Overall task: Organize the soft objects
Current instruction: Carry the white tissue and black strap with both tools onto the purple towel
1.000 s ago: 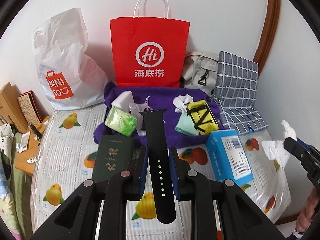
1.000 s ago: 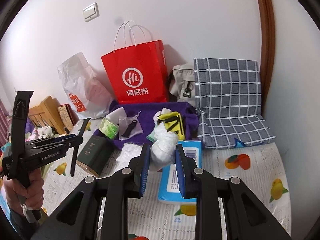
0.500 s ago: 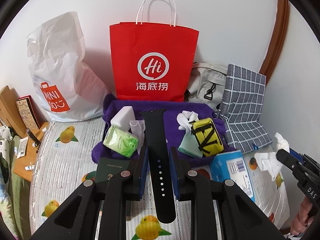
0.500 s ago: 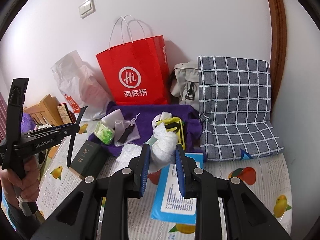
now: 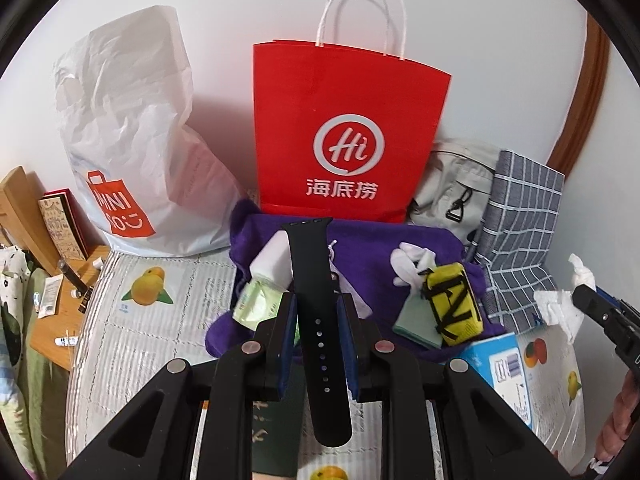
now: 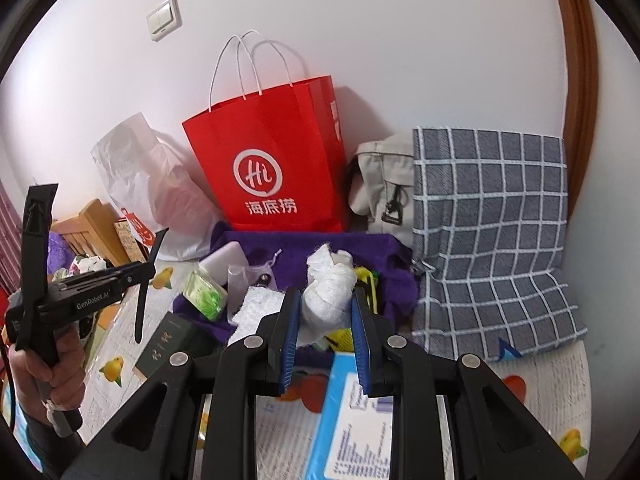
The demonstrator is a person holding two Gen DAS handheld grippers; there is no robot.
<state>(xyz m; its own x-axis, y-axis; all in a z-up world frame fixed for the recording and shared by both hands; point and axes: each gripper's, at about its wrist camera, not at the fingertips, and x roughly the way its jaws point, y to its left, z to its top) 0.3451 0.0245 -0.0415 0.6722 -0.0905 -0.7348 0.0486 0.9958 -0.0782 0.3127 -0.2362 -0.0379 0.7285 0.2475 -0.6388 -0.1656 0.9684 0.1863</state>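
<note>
Left tongs (image 5: 318, 322) clamped on a black watch strap (image 5: 316, 316), which is raised above the purple cloth (image 5: 372, 240). Right tongs (image 6: 325, 320) clamped on a crumpled white tissue wad (image 6: 328, 288), raised above the same cloth, in front of the red paper bag (image 6: 272, 160). A blue box (image 6: 352, 420) lies on the fruit-patterned surface (image 6: 552, 380) below.

- black watch strap (image 5: 318, 320) was pinched upright, holes showing, above the purple towel (image 5: 372, 240)
- crumpled white tissue wad (image 6: 328, 294) was clamped over that towel too
</note>
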